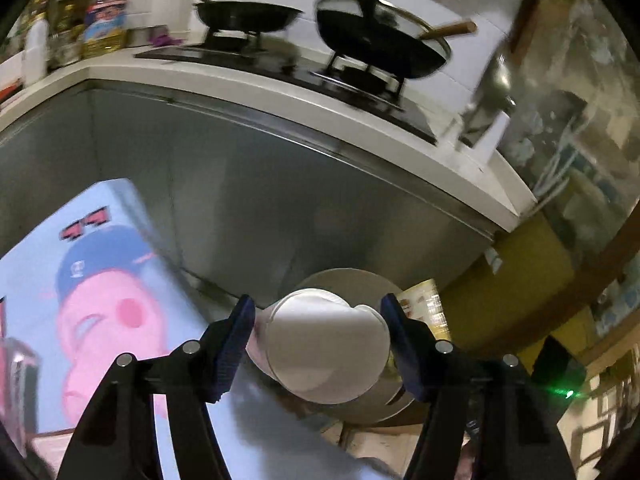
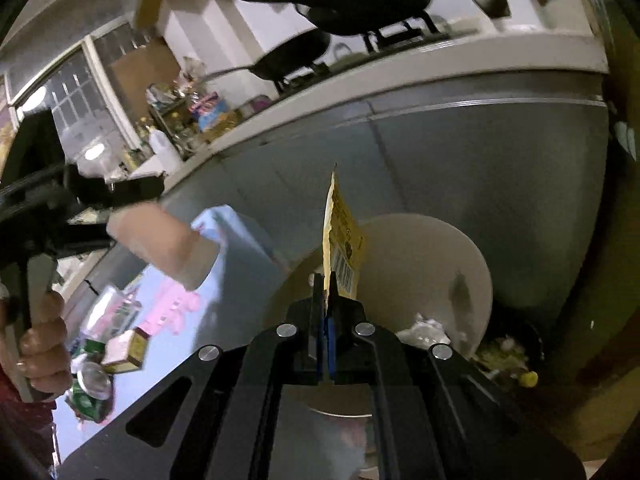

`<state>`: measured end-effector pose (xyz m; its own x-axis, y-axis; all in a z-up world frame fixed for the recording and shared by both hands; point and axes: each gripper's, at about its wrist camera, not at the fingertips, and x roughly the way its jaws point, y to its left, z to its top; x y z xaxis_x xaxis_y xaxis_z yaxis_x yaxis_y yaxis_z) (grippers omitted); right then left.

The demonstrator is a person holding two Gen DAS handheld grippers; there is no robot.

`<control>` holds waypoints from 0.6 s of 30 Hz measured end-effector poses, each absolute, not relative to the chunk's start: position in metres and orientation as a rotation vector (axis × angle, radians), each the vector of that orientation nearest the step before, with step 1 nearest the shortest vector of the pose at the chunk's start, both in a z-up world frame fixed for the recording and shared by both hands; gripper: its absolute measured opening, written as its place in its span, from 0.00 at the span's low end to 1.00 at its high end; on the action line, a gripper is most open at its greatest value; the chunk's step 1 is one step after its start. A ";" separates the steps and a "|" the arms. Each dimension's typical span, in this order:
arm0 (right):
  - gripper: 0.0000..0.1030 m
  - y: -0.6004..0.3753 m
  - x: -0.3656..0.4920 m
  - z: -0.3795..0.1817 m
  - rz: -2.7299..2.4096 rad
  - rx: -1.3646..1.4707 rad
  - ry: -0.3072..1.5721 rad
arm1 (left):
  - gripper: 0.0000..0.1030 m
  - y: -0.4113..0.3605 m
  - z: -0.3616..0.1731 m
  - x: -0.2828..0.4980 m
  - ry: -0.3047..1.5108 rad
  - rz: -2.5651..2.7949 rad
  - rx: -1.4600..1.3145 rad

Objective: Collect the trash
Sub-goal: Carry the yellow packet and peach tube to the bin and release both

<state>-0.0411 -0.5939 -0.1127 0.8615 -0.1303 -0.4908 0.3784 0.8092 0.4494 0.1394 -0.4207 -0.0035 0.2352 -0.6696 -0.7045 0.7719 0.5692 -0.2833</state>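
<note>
Kitchen counter (image 1: 280,92) above cartoon-print table (image 1: 48,280).

Cup (image 1: 326,354) between left gripper (image 1: 318,344) fingers, before bin (image 1: 376,408); wrapper (image 2: 340,248) in right gripper (image 2: 329,312), above same bin (trash inside); pans (image 1: 248,14) on stove (image 1: 280,68) behind.

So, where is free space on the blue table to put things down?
Bare blue surface lies between the paper cup in the left gripper and the trash bin. The corner with cans and a small box is crowded.
</note>
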 end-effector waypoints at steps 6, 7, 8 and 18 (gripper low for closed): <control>0.30 -0.605 -0.035 -0.136 -0.283 0.622 0.527 | 0.93 -0.458 -0.035 0.128 0.940 -0.978 0.166; 0.54 -0.605 -0.036 -0.136 -0.293 0.631 0.521 | 0.94 -0.460 -0.040 0.128 0.948 -0.954 0.160; 0.56 -0.605 -0.039 -0.135 -0.309 0.632 0.501 | 0.94 -0.461 -0.043 0.128 0.953 -0.943 0.148; 0.56 -0.589 -0.058 -0.105 -0.314 0.625 0.402 | 0.90 -0.418 -0.019 0.111 0.883 -0.945 0.132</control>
